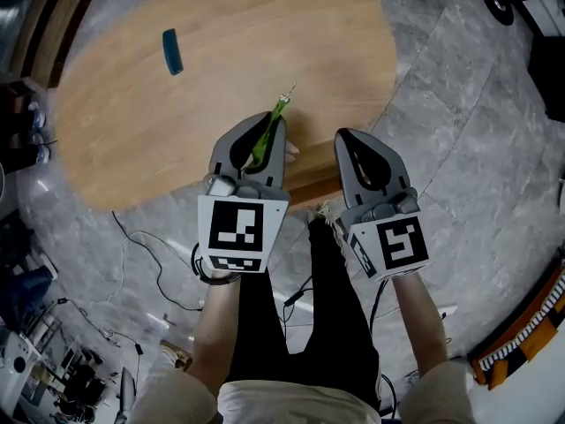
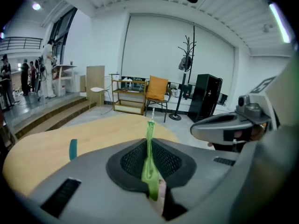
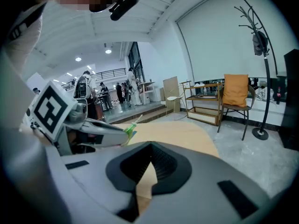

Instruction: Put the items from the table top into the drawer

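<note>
Green stick [image 1: 266,140] pinched in left tool [image 1: 277,122], above table's [image 1: 159,140] near edge

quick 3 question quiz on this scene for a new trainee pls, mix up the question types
1. Multiple choice: what is the left gripper holding?
A) a thin green item
B) a white cup
C) nothing

2. True or false: the teal item lies on the wooden table, apart from both grippers.

3. Fill in the blank: the right gripper has its jaws ____, with nothing held between them.

Key: 1 A; 2 true; 3 shut
</note>
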Demonstrator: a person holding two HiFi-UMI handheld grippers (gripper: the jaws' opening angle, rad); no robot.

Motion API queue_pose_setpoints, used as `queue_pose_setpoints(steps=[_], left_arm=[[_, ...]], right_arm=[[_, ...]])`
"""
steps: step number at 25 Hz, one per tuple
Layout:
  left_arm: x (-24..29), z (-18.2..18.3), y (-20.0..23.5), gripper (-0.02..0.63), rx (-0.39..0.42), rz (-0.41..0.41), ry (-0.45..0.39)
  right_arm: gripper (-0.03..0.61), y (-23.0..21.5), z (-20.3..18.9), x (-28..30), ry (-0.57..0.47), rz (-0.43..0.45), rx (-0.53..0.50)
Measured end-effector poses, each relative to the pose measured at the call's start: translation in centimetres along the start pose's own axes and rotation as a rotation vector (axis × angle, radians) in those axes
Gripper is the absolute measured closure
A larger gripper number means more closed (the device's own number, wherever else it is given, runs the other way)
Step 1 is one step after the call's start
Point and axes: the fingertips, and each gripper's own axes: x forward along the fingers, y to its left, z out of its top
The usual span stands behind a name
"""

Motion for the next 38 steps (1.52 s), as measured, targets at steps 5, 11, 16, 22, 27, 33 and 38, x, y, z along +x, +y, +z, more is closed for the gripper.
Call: queue_pose_setpoints(steps=[5,11,16,22,27,33,38], left_arm=[[-3.3,-0.3,-0.6,0.58,0.012,0.015,-0.013],[-2.9,-2.9,-2.1,0.58,0.082,-0.016,0.064],[-0.1,-12.8,-5.7,0.578,0.253,-0.097,0.297],[1.4,-24.1,-6.7,0.579,0.316,-0.136,0.519],[2.5,-25.7,-7.3,0.557,0.39,-0.17,0.56],[2.7,-25.7,-8.9,0.42,0.396,-0.229,0.555],[2.2,-25.5,-8.8,0.42,0.349,-0.2,0.538]], right_arm=[[0.574,0.8,0.6,-0.4,-0.001,0.011,-0.02],[0.574,0.5,0.3,-0.8,0.002,0.019,-0.03],[0.574,0.8,-2.1,-1.0,0.053,0.054,-0.059],[0.574,2.7,-5.8,-0.1,0.132,0.11,-0.135],[0.574,3.2,-7.5,0.3,0.172,0.15,-0.15],[0.574,4.0,-7.9,0.7,0.185,0.18,-0.148],[0.574,4.1,-7.5,1.2,0.177,0.195,-0.166]])
